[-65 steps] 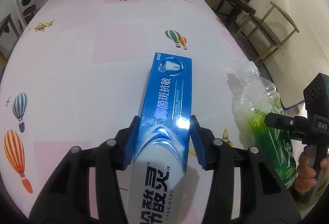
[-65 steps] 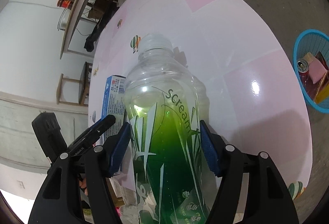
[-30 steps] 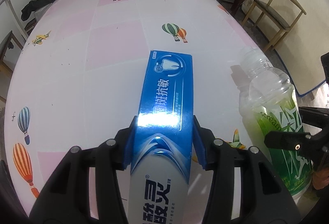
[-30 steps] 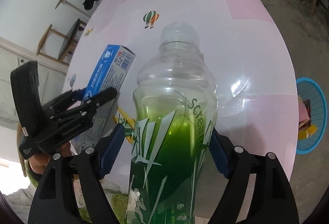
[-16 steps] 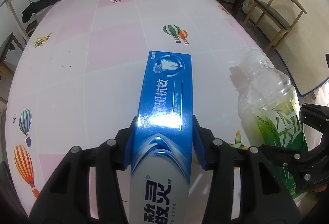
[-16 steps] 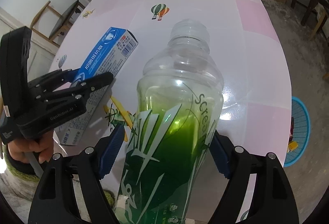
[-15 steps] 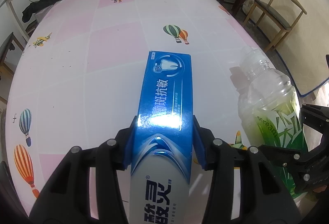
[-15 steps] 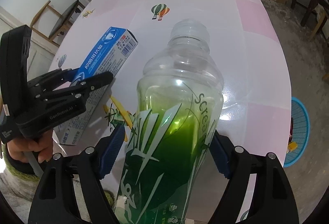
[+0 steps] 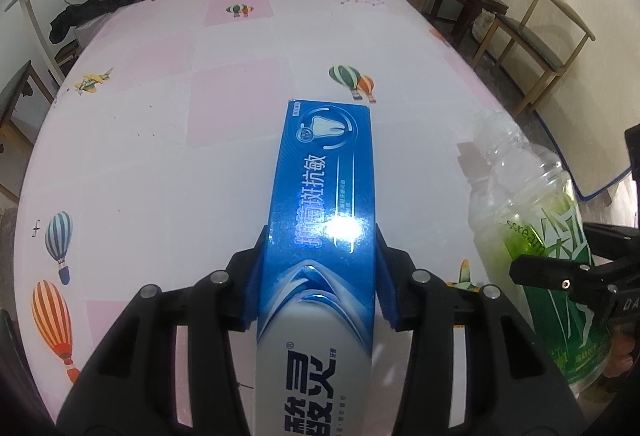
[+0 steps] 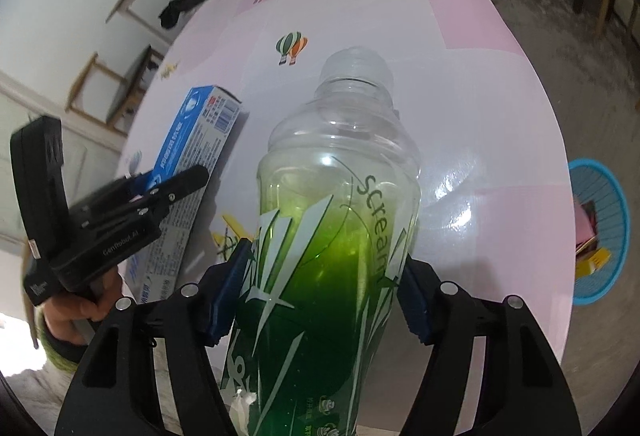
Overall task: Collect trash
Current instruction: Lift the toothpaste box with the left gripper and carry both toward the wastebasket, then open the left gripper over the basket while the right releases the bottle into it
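1. Left wrist view: the left gripper pinches the blue toothpaste box between its blue pads, near the box's middle, above the pink table. The box is long and glossy, so I think it can slide or swing down if the hand turns fast.

2. Right wrist view: the right gripper is closing its jaws on the green bottle; the pads seem to touch its label. The liquid makes it heavy, so a weak grip can let it slip. The blue basket stands on the floor beyond the table edge, so a throw may miss.
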`<state>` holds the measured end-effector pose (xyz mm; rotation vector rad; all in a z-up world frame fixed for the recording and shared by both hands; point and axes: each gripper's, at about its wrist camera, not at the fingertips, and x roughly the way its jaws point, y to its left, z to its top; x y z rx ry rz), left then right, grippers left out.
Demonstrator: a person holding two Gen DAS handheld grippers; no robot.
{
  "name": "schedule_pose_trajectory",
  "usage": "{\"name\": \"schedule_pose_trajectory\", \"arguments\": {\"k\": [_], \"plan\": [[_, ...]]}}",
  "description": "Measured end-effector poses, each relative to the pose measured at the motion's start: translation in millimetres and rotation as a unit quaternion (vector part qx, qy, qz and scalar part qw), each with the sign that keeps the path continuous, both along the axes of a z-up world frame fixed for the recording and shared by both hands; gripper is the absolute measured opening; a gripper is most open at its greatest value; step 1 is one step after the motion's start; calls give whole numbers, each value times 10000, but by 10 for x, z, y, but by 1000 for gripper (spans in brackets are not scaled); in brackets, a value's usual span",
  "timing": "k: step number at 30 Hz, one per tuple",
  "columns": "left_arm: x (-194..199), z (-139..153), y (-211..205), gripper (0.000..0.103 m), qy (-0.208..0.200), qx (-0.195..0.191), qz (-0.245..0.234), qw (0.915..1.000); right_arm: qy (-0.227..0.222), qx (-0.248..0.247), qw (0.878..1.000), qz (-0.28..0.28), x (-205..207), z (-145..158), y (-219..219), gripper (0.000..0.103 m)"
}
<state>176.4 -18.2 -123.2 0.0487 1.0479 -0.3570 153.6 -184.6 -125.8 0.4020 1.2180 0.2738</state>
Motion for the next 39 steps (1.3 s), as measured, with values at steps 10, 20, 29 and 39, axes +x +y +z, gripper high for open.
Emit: {"name": "schedule_pose_trajectory", "arguments": {"k": [10,20,29,39], "plan": [[-202,361,24,44,-348,-384,-92,9986,-405,629,9956,-566,-324,179,-405,65],[-364,721,-163,44,-556,-806,-443,9942,-835,1059,9820,-1319,-748,423,-1019,65],[-363,1044,-851,44,-635,-1194,-1277,9825,-1207,908,9567,-2490,-1290,634,-1915,65],[-117,839,-2277,44,395,-1266,-2372,9624,-651,1074,9263,-3552,-1648,21,-2708,65]]}}
